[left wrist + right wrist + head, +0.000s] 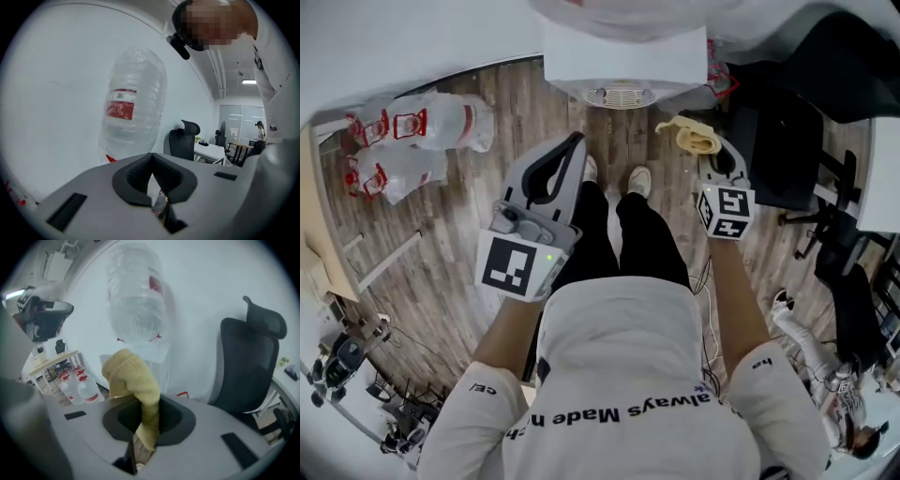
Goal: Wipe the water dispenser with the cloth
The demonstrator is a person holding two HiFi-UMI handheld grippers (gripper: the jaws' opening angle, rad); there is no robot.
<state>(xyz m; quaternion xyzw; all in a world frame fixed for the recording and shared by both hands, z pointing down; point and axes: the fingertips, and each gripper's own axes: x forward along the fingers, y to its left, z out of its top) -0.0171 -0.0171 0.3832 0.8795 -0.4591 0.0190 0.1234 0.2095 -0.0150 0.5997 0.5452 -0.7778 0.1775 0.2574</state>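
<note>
The right gripper is clenched on the yellow cloth. A pinched strip runs down between the jaws, and the loose bulk stands above them and flops toward the water dispenser.

The left gripper has its jaws pressed together with nothing between them. It is raised in front of the dispenser and carries no part of the job.

The dispenser stands upright against the wall, its long axis vertical, with the plastic-wrapped water bottle inverted on top. It is ahead of the cloth-bearing jaws and a little to their left, so the wipe calls for a push forward and slightly inward.

The cloth's free end looks near the dispenser's right front corner, but probably not touching. The head view is too steep to be sure.

An office chair stands just right of the dispenser.
</note>
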